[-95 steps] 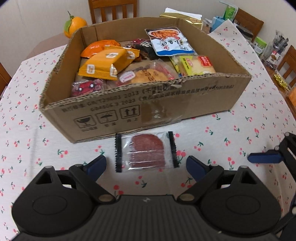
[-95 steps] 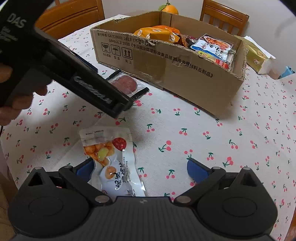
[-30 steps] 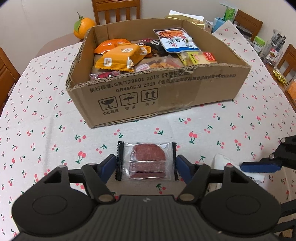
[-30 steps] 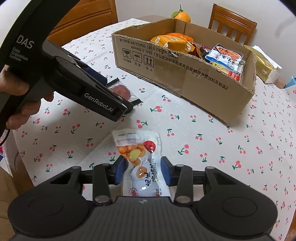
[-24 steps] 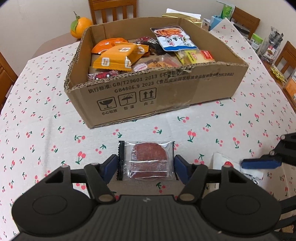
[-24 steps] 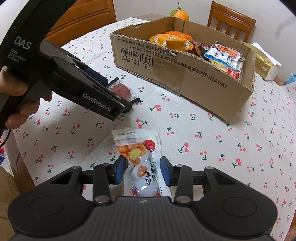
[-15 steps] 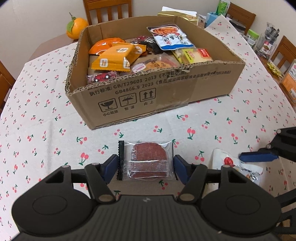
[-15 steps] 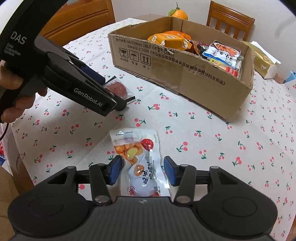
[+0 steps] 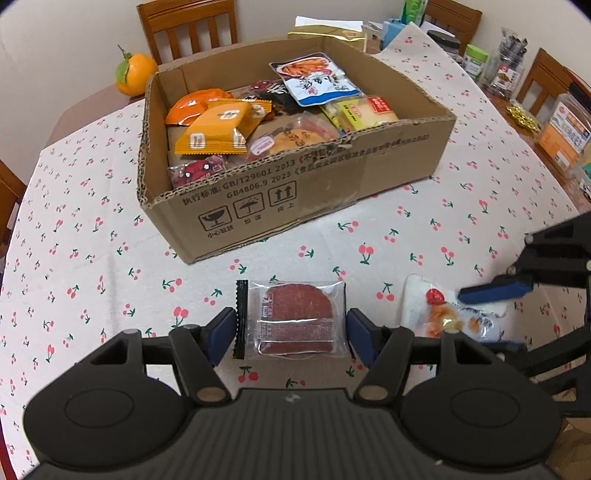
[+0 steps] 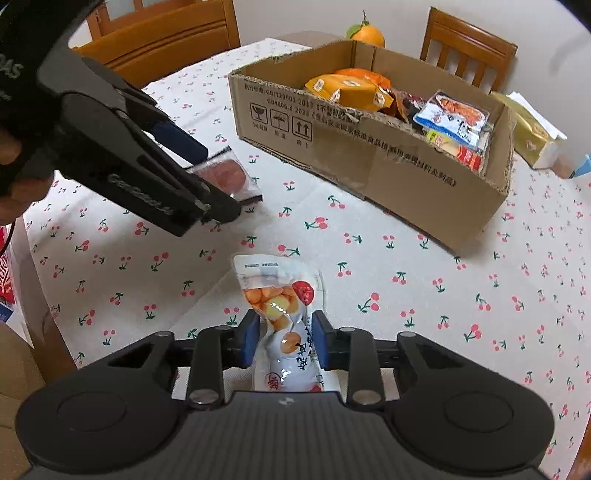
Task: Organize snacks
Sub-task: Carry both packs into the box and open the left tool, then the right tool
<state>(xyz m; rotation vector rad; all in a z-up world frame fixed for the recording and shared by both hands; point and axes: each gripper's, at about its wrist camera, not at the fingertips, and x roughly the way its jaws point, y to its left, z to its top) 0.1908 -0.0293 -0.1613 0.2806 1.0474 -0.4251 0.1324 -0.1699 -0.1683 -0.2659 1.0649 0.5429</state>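
Note:
My left gripper (image 9: pixel 291 334) is shut on a clear packet with a dark red disc (image 9: pixel 293 319) and holds it above the cherry-print cloth. The packet also shows in the right wrist view (image 10: pixel 225 173), lifted off the table. My right gripper (image 10: pixel 283 341) is shut on a white pouch of orange snacks (image 10: pixel 282 306), squeezing its middle; the pouch also shows in the left wrist view (image 9: pixel 443 314). The open cardboard box (image 9: pixel 306 184) holds several snack packs and stands beyond both grippers; it also shows in the right wrist view (image 10: pixel 373 166).
An orange (image 9: pixel 135 75) sits behind the box. A gold box (image 10: pixel 532 136) lies to its right. Jars and containers (image 9: pixel 506 70) crowd the table's right side. Wooden chairs (image 9: pixel 186 26) ring the table. The table edge (image 10: pixel 33 280) runs at the left.
Both grippers closed from open onto their packets and lifted them. In the last half second the right gripper tightened on the pouch and the left moved with its packet.

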